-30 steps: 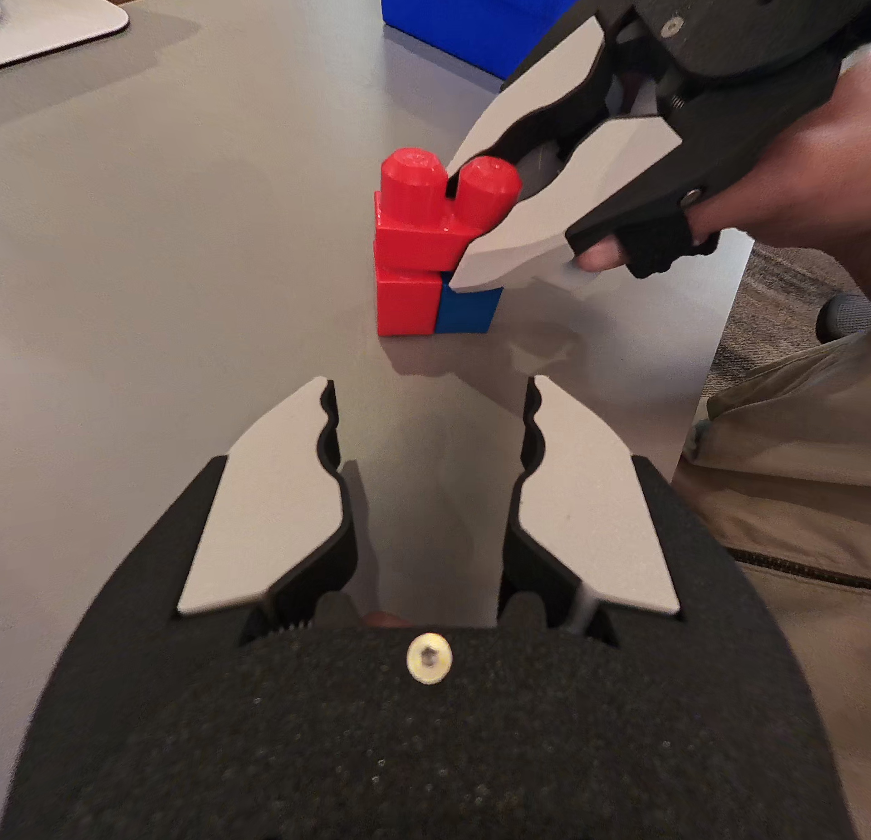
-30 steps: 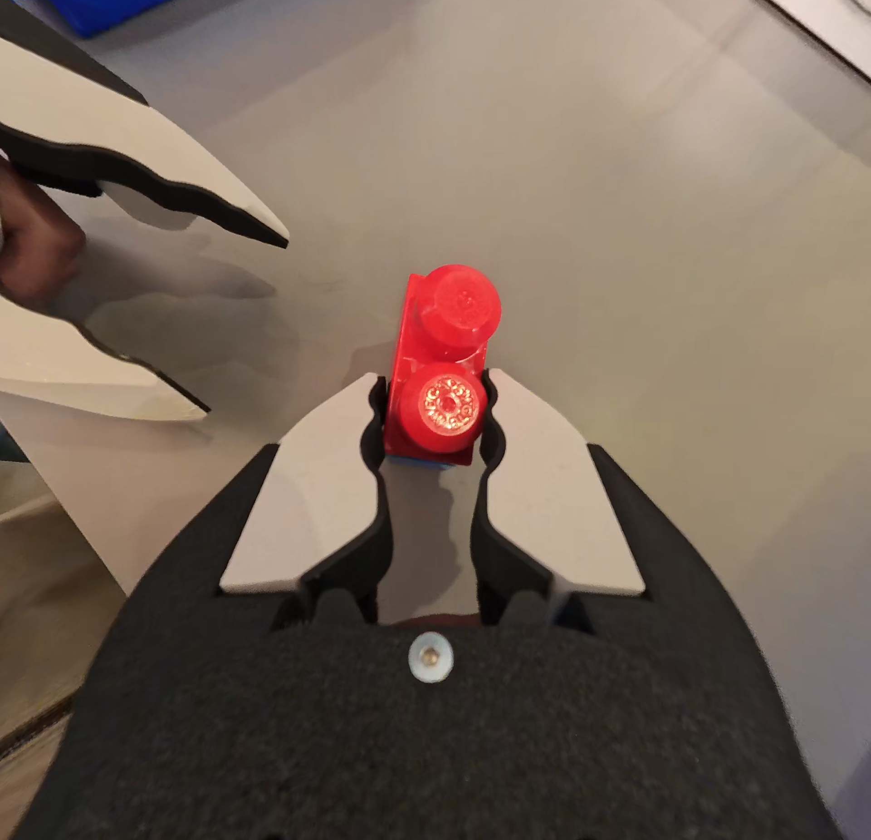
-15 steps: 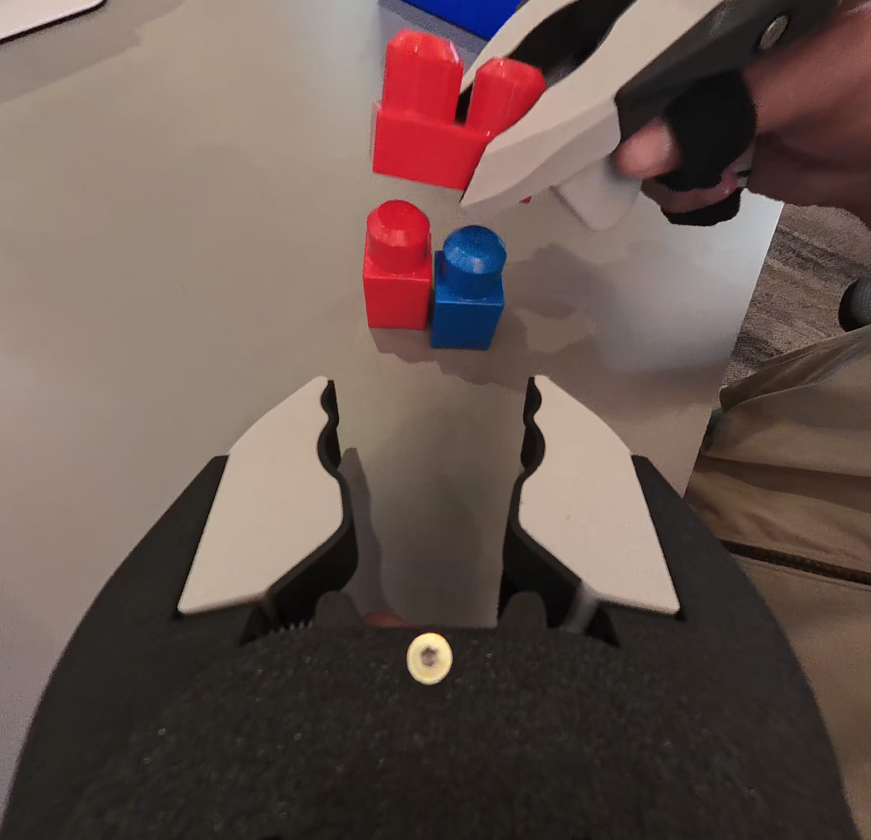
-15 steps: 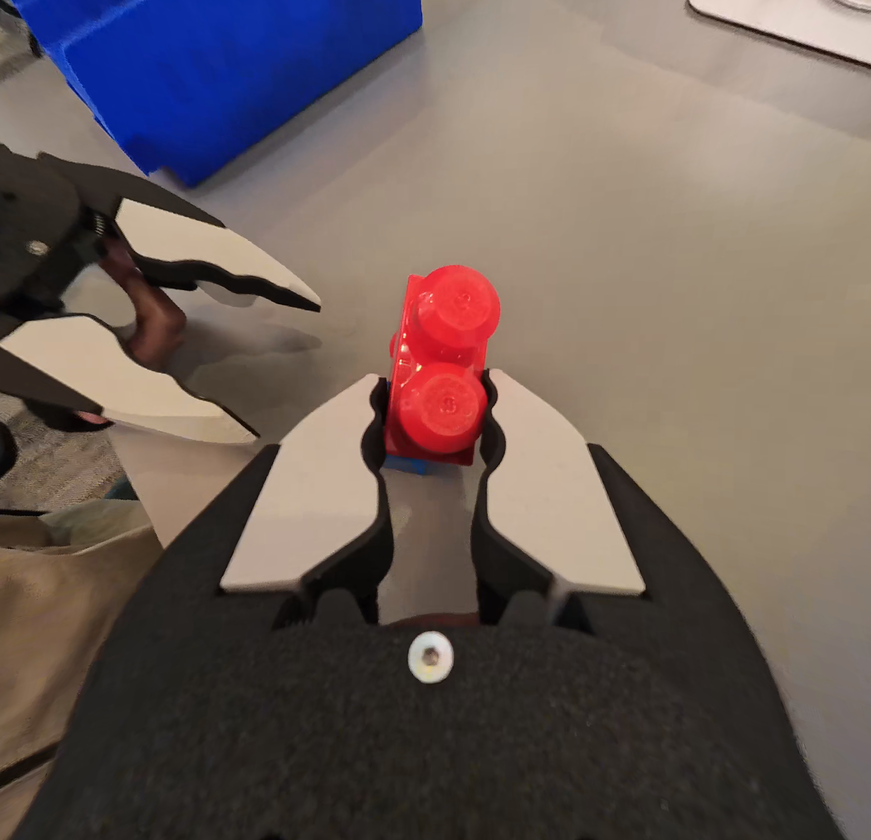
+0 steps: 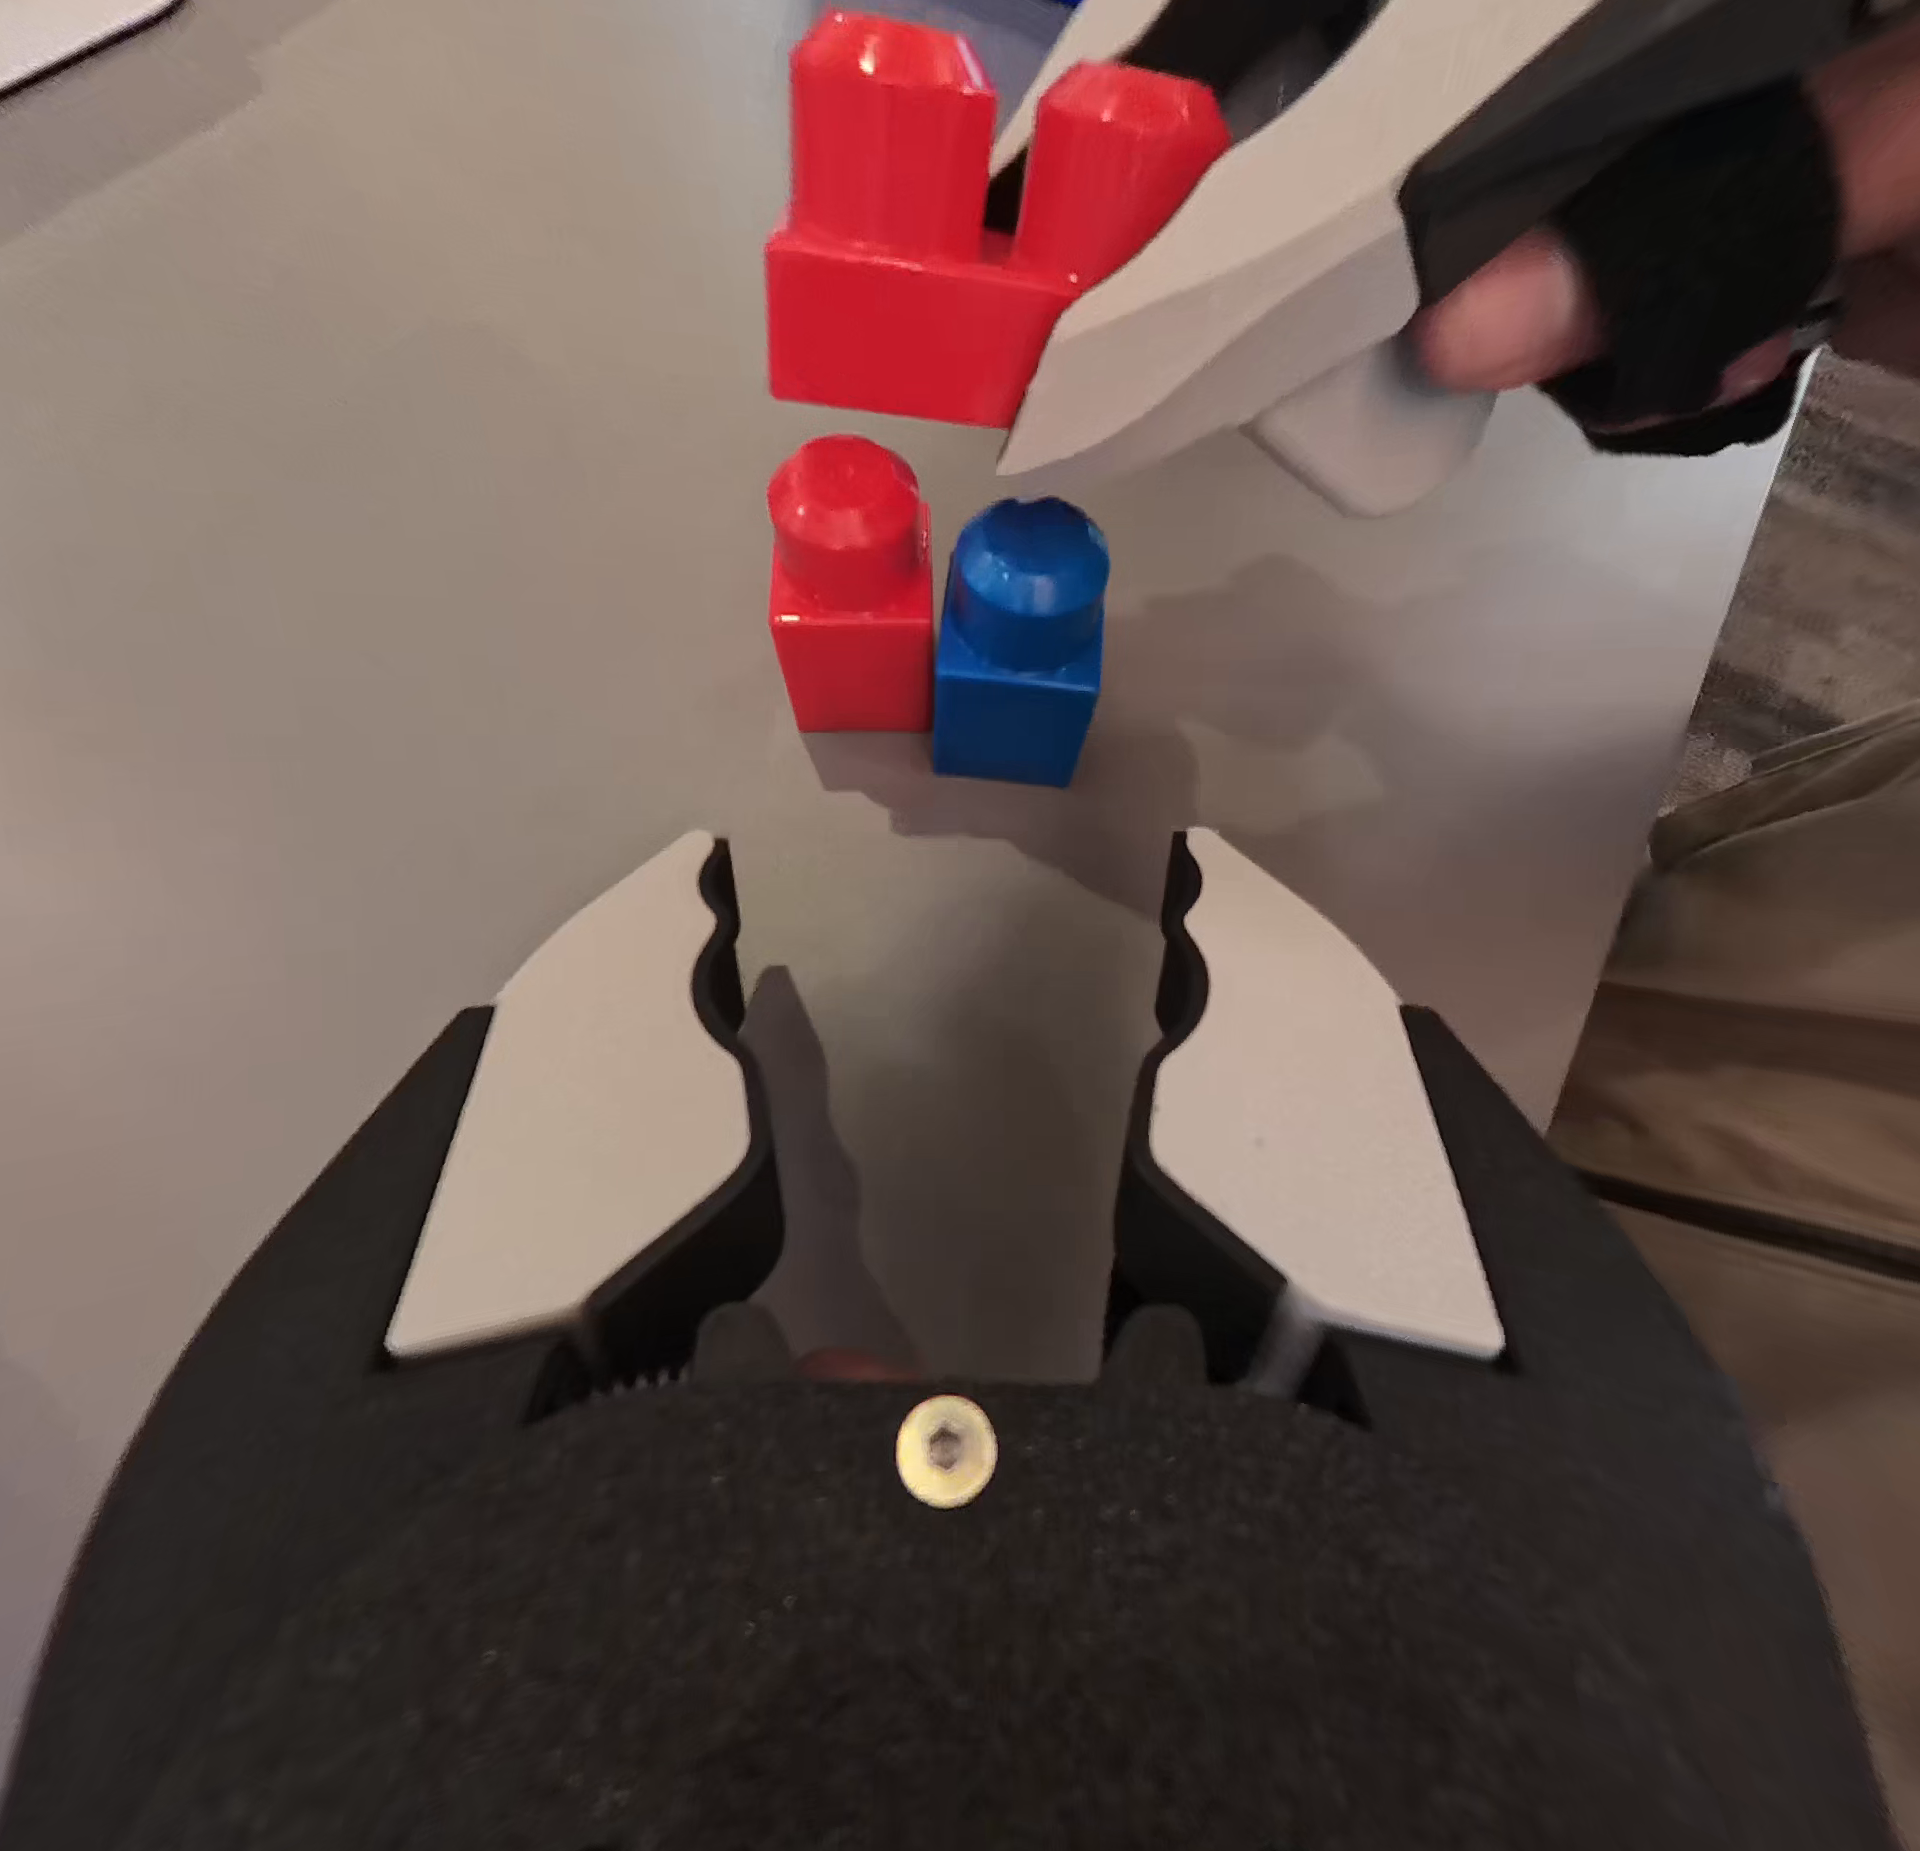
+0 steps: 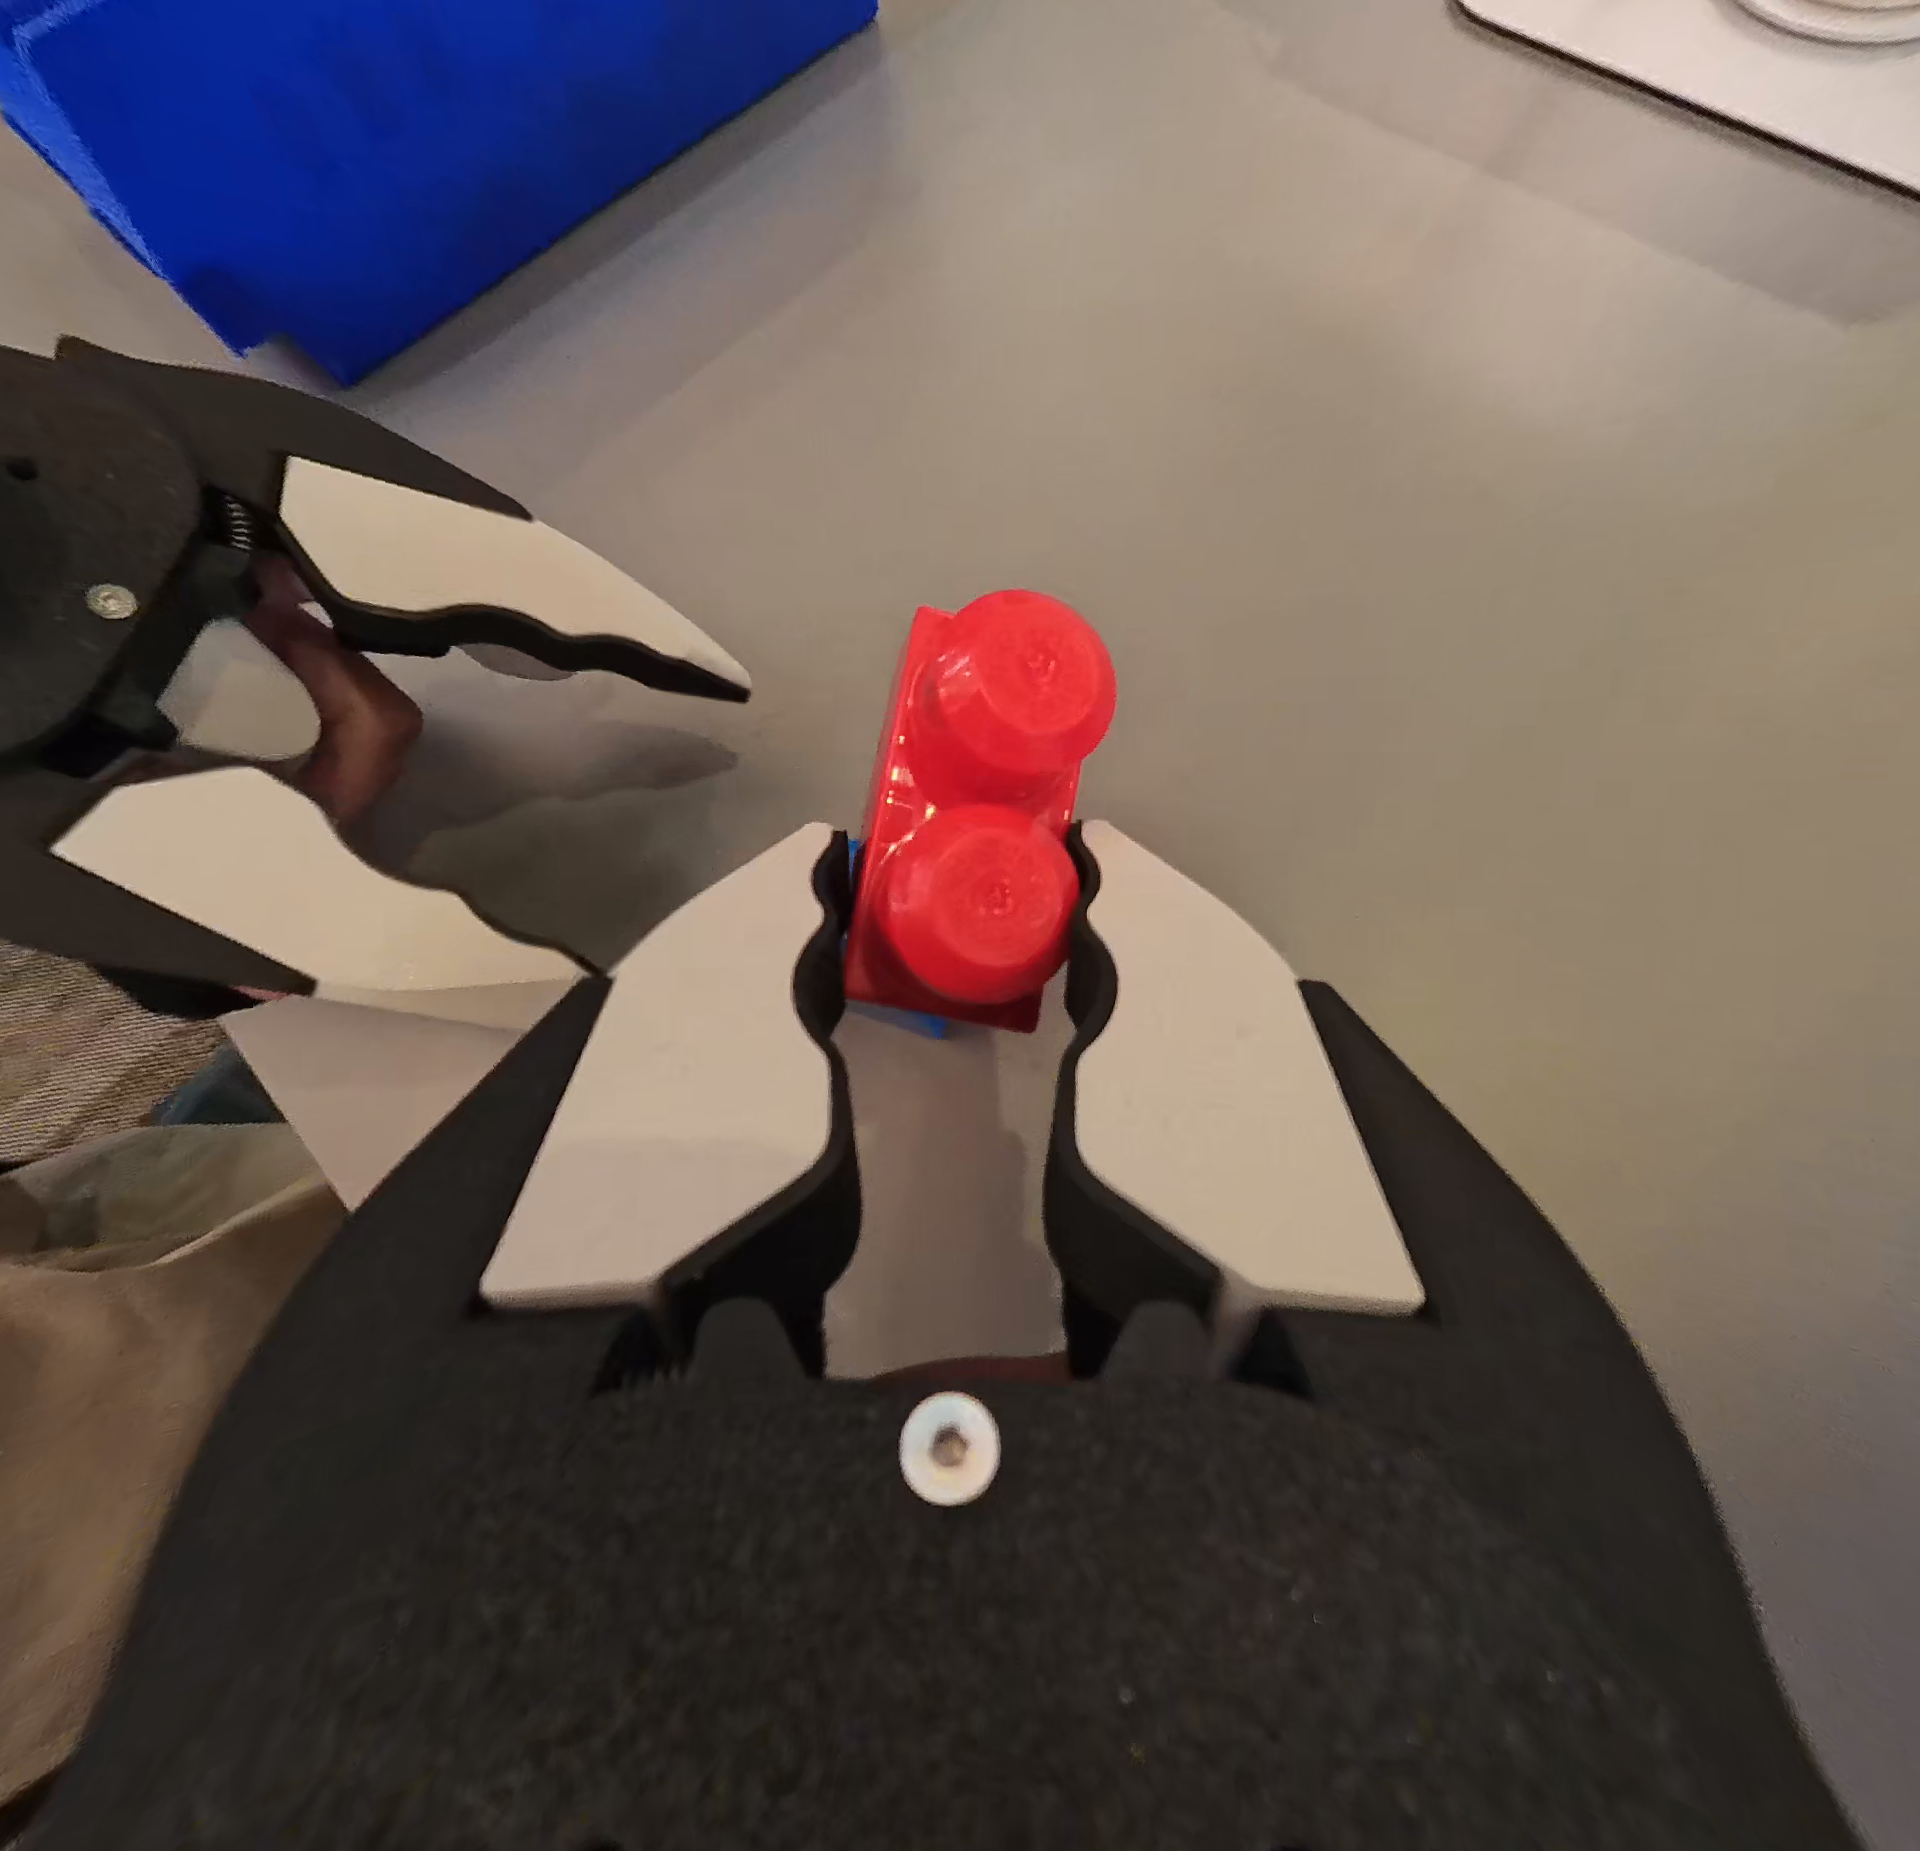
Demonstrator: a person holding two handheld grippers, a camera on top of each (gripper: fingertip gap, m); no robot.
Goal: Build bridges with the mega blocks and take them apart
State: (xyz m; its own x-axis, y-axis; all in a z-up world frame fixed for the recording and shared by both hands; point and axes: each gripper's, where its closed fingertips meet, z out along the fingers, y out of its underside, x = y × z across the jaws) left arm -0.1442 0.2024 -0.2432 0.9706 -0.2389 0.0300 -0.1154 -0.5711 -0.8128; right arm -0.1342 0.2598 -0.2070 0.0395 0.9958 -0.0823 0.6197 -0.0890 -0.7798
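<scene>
1. Up above the surface, the right tongs are clamped on the near stud of a red two-stud block, holding it in the air.
2. Seen from the left wrist view, that red two-stud block hangs just over two single-stud blocks, apart from both, with the right tongs reaching in from the upper right.
3. Below it, a small red block and a small blue block stand upright on the grey surface, side by side and touching, the red one on the left.
4. Only a sliver of the blue block shows in the right wrist view, under the held red piece.
5. Meanwhile the left tongs are spread wide and hold nothing; they hover near the two small blocks, pointing at them without touching.
6. From the right wrist view, the left tongs appear at the left, jaws apart, beside the lifted block.
7. Farther back a blue bin sits on the surface, and a white mat lies at the far right corner.
8. A gloved hand grips the right tongs.
</scene>
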